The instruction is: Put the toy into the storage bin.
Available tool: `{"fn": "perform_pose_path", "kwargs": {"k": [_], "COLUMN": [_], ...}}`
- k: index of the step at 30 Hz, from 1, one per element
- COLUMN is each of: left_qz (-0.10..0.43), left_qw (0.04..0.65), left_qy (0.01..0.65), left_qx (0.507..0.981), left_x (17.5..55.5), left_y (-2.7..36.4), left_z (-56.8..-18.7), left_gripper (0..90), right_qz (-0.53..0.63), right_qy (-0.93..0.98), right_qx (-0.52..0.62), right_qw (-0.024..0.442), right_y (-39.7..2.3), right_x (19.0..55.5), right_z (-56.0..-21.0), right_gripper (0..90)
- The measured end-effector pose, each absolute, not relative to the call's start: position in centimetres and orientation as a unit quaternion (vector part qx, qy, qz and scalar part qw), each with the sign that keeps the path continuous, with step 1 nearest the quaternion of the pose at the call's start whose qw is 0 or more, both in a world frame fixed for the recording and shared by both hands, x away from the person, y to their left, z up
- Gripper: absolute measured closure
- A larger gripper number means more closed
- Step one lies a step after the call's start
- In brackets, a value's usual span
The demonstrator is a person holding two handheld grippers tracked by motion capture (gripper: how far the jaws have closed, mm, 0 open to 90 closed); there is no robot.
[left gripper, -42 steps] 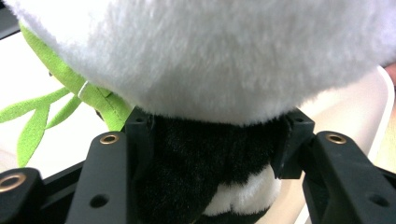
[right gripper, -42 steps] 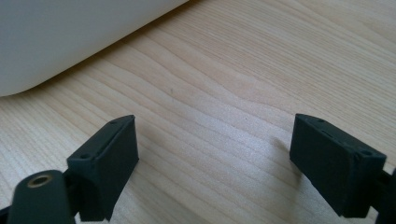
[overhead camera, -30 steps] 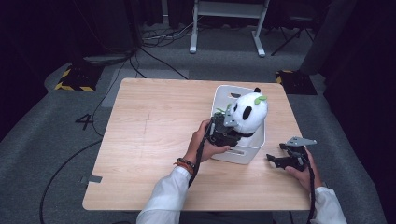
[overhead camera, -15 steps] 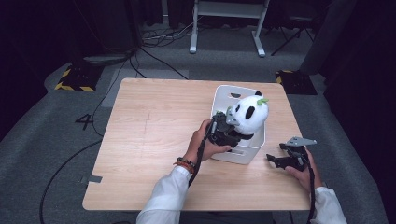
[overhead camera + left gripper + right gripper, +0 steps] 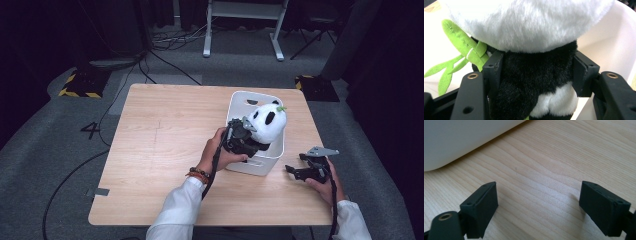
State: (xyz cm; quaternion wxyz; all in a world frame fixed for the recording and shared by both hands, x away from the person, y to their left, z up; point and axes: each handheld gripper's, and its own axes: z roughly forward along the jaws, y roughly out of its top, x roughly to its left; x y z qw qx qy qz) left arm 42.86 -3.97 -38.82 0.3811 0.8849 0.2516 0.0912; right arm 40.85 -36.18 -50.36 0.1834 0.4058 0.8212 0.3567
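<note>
While the right gripper [image 5: 300,171] rests wide open on the table [image 5: 165,150], the left gripper's [image 5: 536,72] fingers, just opening, flank the panda [image 5: 267,122].

Your panda plush [image 5: 267,122] sat upright in the white bin [image 5: 240,102], toward the right side of the table and just far of your left hand. Its round white head, with black eye patches and a small green tuft on top, rose above the bin's rim and faced left toward you. In the left gripper view, its body [image 5: 536,75] was black fur under the white head, with a white patch low down, and a green felt bamboo sprig [image 5: 464,45] stuck out at the left side. The bin was a white plastic tub with rounded corners and a handle slot in its far wall, standing flat on the wood.
</note>
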Motion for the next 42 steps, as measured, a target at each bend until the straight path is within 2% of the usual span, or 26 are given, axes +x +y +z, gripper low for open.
{"fn": "perform_pose_path", "kwargs": {"k": [26, 42], "left_qz": [0.082, 0.078], "left_qw": [0.347, 0.364], "left_qy": [0.259, 0.265], "left_qx": [0.898, 0.89], "left_x": [43.21, 43.18], "left_y": [-4.53, -4.28], "left_z": [-38.49, -38.29], "left_gripper": [36.6, 30.4], "right_qz": [0.357, 0.357], "right_qy": [0.821, 0.821], "right_qx": [0.406, 0.406], "right_qw": [0.184, 0.183], "right_y": [-36.18, -36.18], "right_x": [40.85, 40.85], "right_z": [-50.37, -50.36], "right_gripper": [15.3, 15.3]}}
